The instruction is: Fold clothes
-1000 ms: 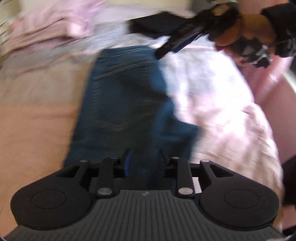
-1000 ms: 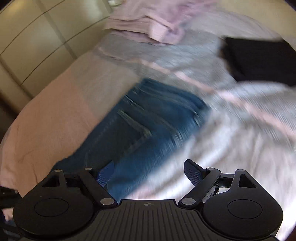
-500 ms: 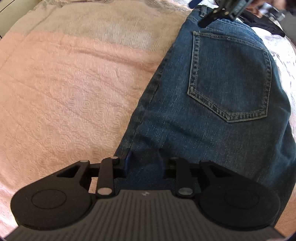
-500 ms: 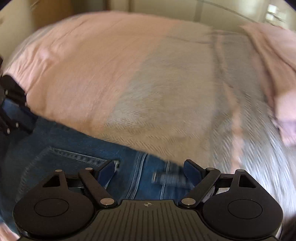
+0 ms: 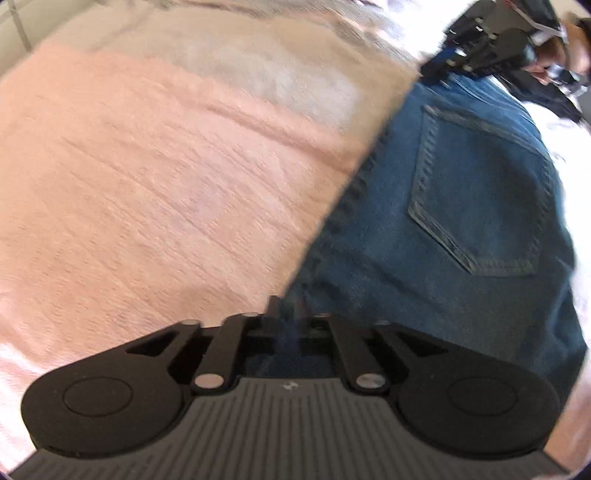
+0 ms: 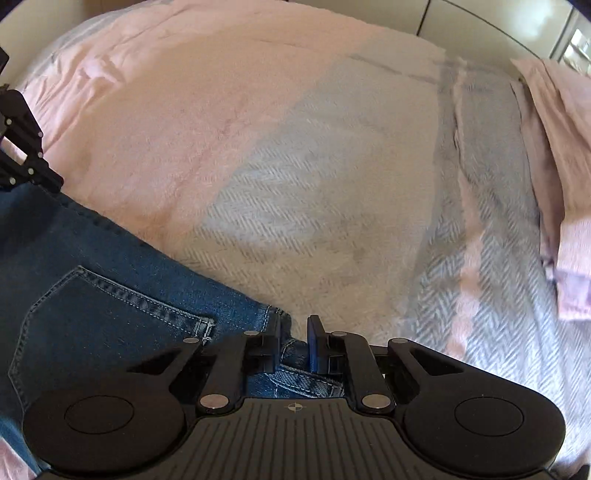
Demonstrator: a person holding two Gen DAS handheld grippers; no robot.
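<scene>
Jeans: we've got blue denim jeans [image 5: 461,221] lying on the bed, back pocket [image 5: 484,199] facing up, pinched at two edges.
Long axis: in the left wrist view the side seam runs diagonally from our left gripper up and right toward the waistband end, where the other gripper sits.
Which way it points: waistband toward the right gripper; the pocket's point aims back toward the left one.
Left gripper: our left gripper [image 5: 295,317] has its fingers drawn narrow, clamped on the denim edge at the seam.
Right gripper: our right gripper [image 6: 293,334] is pulled in tight too, gripping the waistband corner [image 6: 291,347] between blue pads.
Surface: a bedspread [image 6: 314,206], pink on one part, grey herringbone weave on the other; the jeans straddle its near side.
Nearby: folded pink cloth [image 6: 561,177] sits at the bed's far right, well apart from the jeans.
Room: pale cabinet panels [image 6: 480,26] behind the bed.
</scene>
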